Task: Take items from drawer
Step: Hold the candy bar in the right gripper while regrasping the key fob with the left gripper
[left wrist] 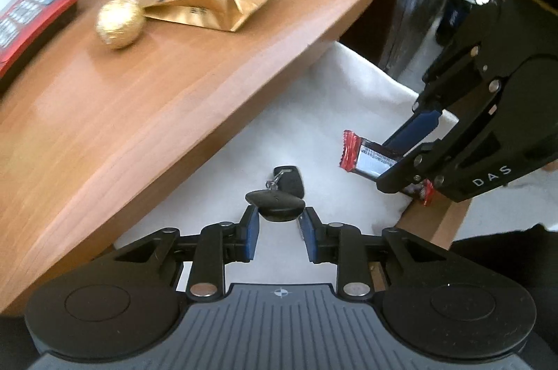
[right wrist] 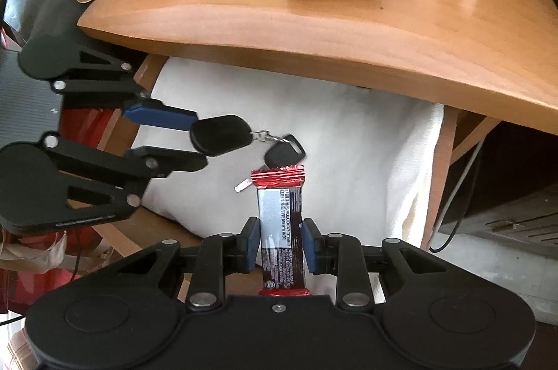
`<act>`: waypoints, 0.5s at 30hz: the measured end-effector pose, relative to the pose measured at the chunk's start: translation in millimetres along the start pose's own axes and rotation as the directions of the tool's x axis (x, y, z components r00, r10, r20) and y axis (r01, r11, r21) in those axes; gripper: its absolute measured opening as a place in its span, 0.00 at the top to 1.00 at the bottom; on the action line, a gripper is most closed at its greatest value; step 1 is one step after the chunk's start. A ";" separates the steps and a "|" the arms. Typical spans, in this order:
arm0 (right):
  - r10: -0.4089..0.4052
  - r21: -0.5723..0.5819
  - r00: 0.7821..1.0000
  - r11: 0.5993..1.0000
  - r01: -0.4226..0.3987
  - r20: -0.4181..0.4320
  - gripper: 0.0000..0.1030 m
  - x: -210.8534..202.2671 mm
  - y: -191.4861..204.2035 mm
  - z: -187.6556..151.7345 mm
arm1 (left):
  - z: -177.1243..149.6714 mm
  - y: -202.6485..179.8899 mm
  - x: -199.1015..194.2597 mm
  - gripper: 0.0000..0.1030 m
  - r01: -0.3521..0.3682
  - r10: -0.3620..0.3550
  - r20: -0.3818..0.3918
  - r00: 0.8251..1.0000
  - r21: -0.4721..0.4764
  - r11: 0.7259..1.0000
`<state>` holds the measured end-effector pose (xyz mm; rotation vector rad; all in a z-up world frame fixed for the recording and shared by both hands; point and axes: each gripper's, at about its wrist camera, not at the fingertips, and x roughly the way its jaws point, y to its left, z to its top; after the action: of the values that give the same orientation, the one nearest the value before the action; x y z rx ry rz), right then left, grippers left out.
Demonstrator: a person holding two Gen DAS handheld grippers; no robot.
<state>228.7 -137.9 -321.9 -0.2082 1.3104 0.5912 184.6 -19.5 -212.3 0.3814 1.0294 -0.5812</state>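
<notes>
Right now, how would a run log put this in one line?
left gripper: shut on black key fob | right gripper: shut on red-ended snack bar | both over white-lined drawer

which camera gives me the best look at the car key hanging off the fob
The right wrist view: the car key hangs side-on off the fob held by the left gripper, metal blade showing. In the left wrist view the key sits partly behind the fob.
</notes>
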 end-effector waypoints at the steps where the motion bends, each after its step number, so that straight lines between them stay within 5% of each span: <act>1: -0.001 0.002 1.000 1.000 0.001 0.002 0.76 -1.9 0.2 -0.4 | -5.5 -13.7 4.1 0.74 -0.001 0.001 0.004 1.000 -0.009 1.000; 5: -0.001 0.005 1.000 1.000 0.001 0.018 0.76 -9.7 -1.5 -1.9 | -16.1 9.5 20.4 0.75 -0.015 0.016 0.026 1.000 -0.032 0.999; 6: -0.005 0.003 1.000 1.000 0.005 0.020 0.76 -10.2 -1.2 -2.0 | -0.8 15.4 18.2 0.81 -0.021 0.022 0.029 0.999 -0.035 0.999; 7: -0.012 -0.002 1.000 1.000 0.012 0.021 0.76 -9.7 -0.9 -2.2 | 7.2 25.5 22.4 1.00 -0.025 0.026 0.029 0.999 -0.038 0.999; 15: -0.026 -0.008 0.999 1.000 0.026 -0.027 0.74 15.8 -1.2 0.5 | 1.6 19.4 30.1 1.00 -0.004 0.003 -0.029 1.000 -0.036 0.999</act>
<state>231.8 -134.1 -336.9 -0.2397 1.3299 0.5726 209.3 -13.3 -237.5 0.3603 1.0651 -0.5545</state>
